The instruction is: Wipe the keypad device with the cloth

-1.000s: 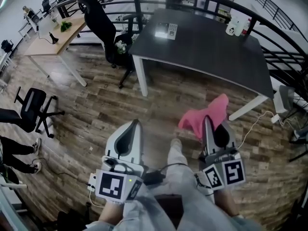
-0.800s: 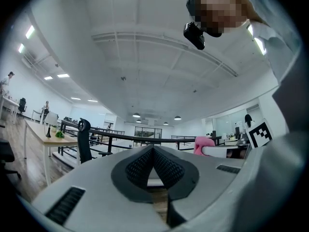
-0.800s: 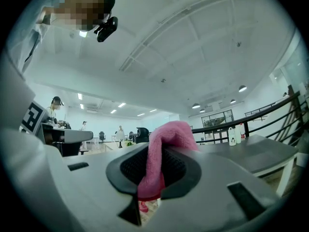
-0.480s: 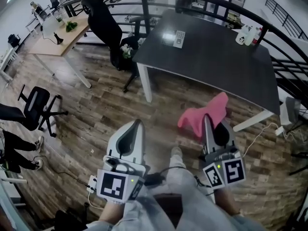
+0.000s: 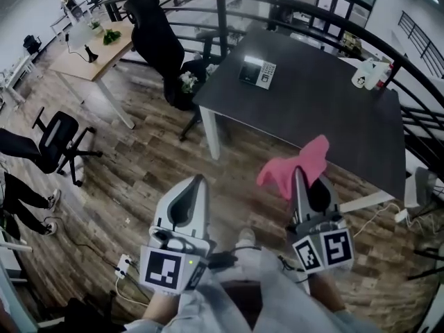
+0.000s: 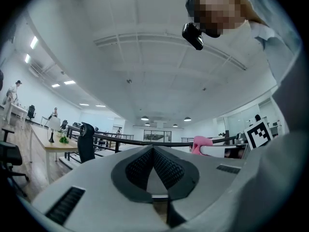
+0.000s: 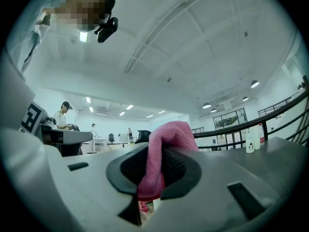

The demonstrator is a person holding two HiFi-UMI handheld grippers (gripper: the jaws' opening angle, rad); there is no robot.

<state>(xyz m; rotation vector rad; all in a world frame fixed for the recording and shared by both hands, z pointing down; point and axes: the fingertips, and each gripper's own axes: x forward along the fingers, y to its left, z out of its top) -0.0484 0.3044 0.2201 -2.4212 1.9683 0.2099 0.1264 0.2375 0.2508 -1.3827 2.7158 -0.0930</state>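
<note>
pink cloth: clamped in the jaws of the right gripper; left gripper: jaws pressed together, empty; keypad device: lying on the dark bench, well apart from both grippers; wiping not yet begun; approach and wipe remain.

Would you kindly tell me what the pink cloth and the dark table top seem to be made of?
The pink cloth looks like soft microfibre or terry, matte: fuzzy nap, limp folds. The table top seems dark wood-grain laminate, satin finish: faint streaks and a dull sheen.
</note>
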